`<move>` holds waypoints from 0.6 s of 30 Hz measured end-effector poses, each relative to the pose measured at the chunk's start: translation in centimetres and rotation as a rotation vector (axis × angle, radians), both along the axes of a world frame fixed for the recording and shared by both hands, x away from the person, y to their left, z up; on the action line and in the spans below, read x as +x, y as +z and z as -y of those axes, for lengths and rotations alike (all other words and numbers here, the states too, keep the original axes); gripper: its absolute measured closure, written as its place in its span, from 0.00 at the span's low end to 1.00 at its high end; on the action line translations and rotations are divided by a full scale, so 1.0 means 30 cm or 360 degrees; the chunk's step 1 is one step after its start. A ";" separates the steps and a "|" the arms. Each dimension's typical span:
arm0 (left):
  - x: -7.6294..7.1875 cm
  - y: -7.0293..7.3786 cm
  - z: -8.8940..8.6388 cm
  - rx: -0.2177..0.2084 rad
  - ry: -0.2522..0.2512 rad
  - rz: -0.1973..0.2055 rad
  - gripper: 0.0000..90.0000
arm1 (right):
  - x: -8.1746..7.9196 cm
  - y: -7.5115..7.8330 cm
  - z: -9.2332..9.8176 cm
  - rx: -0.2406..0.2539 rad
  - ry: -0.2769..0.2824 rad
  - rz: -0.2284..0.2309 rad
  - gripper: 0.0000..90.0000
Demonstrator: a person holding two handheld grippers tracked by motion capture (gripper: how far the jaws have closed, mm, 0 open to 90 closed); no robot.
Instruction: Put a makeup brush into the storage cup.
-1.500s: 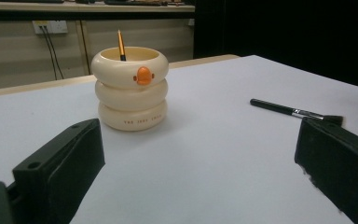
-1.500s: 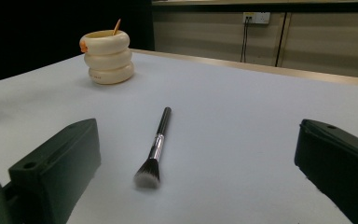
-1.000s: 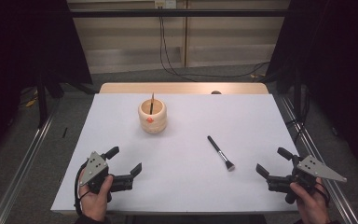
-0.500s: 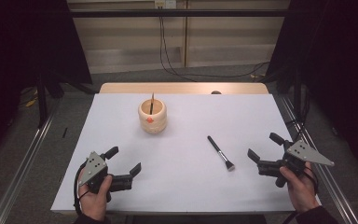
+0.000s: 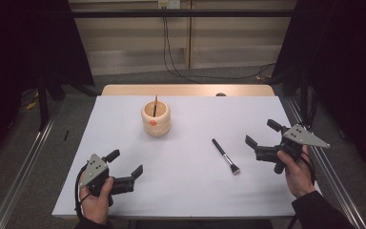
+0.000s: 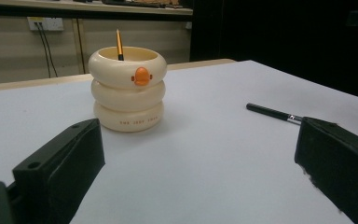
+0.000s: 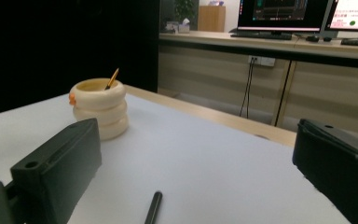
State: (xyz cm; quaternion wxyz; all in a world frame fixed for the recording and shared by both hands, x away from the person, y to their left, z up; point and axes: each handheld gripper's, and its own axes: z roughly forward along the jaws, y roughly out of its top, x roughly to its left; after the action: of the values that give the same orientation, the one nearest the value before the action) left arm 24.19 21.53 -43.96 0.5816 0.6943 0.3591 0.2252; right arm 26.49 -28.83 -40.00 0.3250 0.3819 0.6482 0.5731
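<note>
A cream ringed holder [image 5: 156,119] with an orange knob stands at the table's middle back, with a thin brush handle [image 5: 155,105] sticking up inside it. A black-handled makeup brush [image 5: 226,156] lies flat to its right, bristles toward the front. My right gripper [image 5: 262,132] hovers open just right of that brush, nothing between its jaws. At the front left my left gripper [image 5: 125,162] rests open and empty. The holder [image 6: 127,88] and the brush handle [image 6: 272,112] appear ahead in the left gripper view. In the right gripper view, the holder [image 7: 99,108] stands ahead and the brush tip [image 7: 152,208] lies below.
A white sheet [image 5: 190,191] covers the table, with a wooden strip [image 5: 186,90] bare along the back edge. Metal rails [image 5: 24,167] run along both sides. Cables [image 5: 171,47] hang down the back wall. Monitors [image 7: 284,11] sit on a desk beyond.
My right gripper has moved forward and left, closing in on the makeup brush from its right side. The left gripper has stayed put.
</note>
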 end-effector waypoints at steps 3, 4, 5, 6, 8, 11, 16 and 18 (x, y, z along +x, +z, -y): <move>-0.003 0.001 0.000 0.0023 0.0015 0.0015 0.02 | 0.027 0.006 -0.005 0.0013 0.0003 -0.0012 0.01; -0.004 0.002 0.001 0.0037 0.0015 0.0021 0.02 | 0.036 0.008 -0.006 0.0005 -0.0007 -0.0002 0.01; -0.003 0.002 0.001 0.0046 0.0003 0.0021 0.02 | 0.044 0.012 -0.008 0.0011 -0.0003 0.0003 0.01; -0.003 0.002 0.003 0.0044 0.0000 0.0022 0.02 | 0.052 0.017 -0.010 0.0011 -0.0004 -0.0001 0.01; -0.003 0.001 0.002 0.0039 -0.0002 0.0024 0.02 | 0.068 0.027 -0.013 -0.0005 -0.0014 0.0025 0.04; -0.001 0.000 0.000 0.0022 -0.0002 0.0019 0.02 | 0.092 0.046 -0.021 -0.0018 -0.0016 0.0011 0.05; -0.003 0.002 0.001 0.0030 0.0001 0.0025 0.02 | 0.131 0.069 -0.039 0.0030 -0.0051 -0.0017 0.08; 0.001 -0.001 0.000 0.0030 -0.0003 0.0028 0.02 | 0.142 0.071 -0.041 0.0031 -0.0054 0.0017 0.08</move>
State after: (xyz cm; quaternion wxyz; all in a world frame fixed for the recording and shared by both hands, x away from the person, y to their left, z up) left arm 24.22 21.52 -43.99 0.5784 0.6981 0.3511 0.2339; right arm 30.75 -27.61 -37.87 0.3343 0.3930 0.6342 0.5758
